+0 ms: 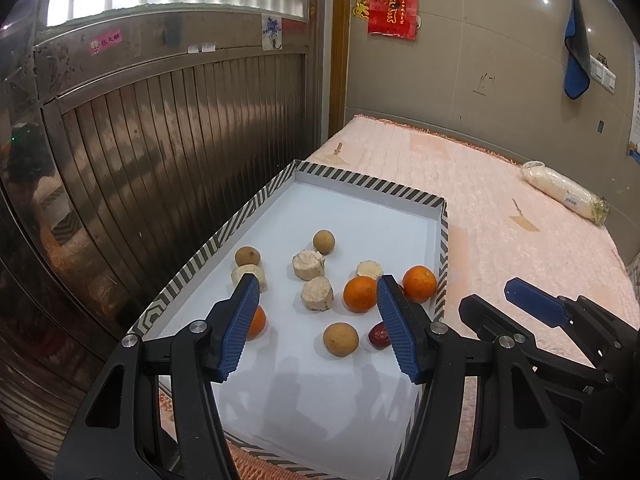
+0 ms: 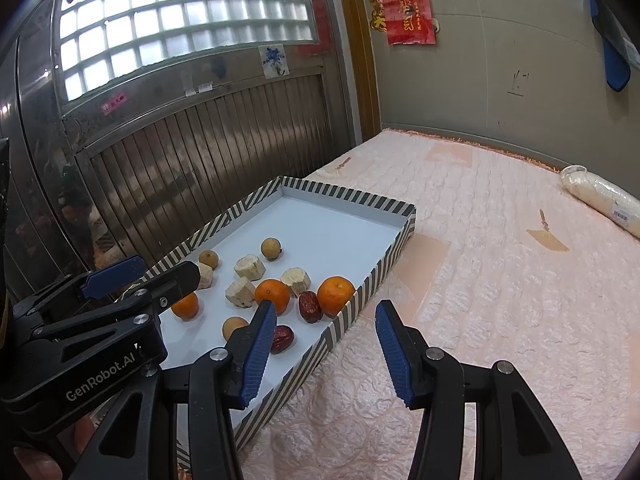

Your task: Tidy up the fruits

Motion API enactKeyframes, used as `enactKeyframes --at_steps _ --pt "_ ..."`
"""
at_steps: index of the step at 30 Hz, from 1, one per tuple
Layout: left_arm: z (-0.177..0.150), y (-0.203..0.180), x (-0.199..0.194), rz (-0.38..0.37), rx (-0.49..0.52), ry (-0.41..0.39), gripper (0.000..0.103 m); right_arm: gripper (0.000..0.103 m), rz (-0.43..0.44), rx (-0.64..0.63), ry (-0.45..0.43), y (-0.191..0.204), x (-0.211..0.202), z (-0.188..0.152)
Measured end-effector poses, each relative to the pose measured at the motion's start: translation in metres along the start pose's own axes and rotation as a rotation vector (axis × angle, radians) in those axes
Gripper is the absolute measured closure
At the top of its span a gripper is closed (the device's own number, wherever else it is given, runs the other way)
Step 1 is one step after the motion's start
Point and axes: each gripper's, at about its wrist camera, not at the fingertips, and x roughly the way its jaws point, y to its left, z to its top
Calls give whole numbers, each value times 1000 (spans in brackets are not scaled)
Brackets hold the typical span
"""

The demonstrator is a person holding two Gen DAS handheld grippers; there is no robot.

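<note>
From the left wrist view, the left gripper [image 1: 316, 322] hangs over the near half of the striped tray [image 1: 256, 208], its blue jaws spread wide with nothing between them. The tray, white inside with a black-and-white striped rim, sits on a pink quilted cloth [image 1: 500, 208] and holds all the fruit. Inside it, 3 oranges show: one [image 1: 360, 294] near the middle, one [image 1: 419, 284] against the tray's right rim, and one [image 1: 256, 323] partly hidden behind the left finger. 3 brown longans lie in the tray, 2 toward its far left [image 1: 247, 257] [image 1: 323, 242] and 1 near its front [image 1: 341, 339]. 4 pale cut chunks [image 1: 307, 265] are scattered between them, and a red date [image 1: 379, 335] peeks out beside the right finger. The right gripper [image 1: 536, 307] is just outside the tray's right rim, over the cloth. A wrapped white roll [image 1: 564, 192] lies well beyond the tray, by the wall. From the right wrist view, the right gripper [image 2: 326, 344] is released too, jaws apart, straddling the tray's [image 2: 348, 196] near right rim and gripping nothing. 2 red dates [image 2: 310, 306] [image 2: 283, 339] show inside that rim, beside an orange [image 2: 336, 296]. The left gripper [image 2: 116, 276] reaches over the tray's left rim.
</note>
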Motion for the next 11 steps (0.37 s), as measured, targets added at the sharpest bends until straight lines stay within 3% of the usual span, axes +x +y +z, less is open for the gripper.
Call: enactKeyframes --at_steps 11 --pt "3 -12 2 -4 48 -12 42 53 -1 20 5 -5 0 -2"
